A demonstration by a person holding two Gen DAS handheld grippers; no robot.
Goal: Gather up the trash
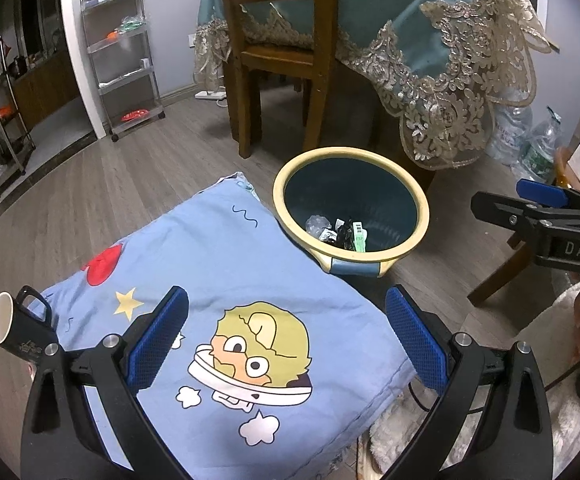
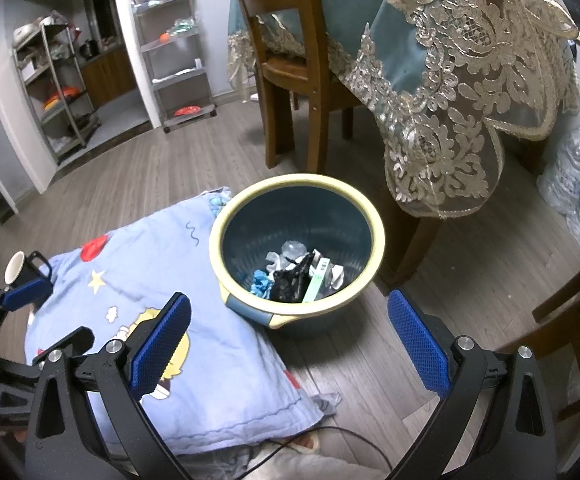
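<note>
Both tools empty: left gripper [image 1: 286,332] spread wide over the cartoon pillow [image 1: 226,280], right gripper [image 2: 290,336] wide too. Round waste bin [image 2: 378,240] mid-frame on the floor — crumpled wrappers [image 2: 298,272] lie inside. Black mug [image 1: 14,328] at lower left.

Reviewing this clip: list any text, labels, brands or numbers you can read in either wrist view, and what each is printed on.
"DAS": white letters on the black body of the right gripper, cut off at the frame edge.
Black mug: a pale print near its base, too small to read.
Green-and-white packet in the trash bin: has a barcode and marks, unreadable.
Water bottles: labels too blurred to read.
</note>
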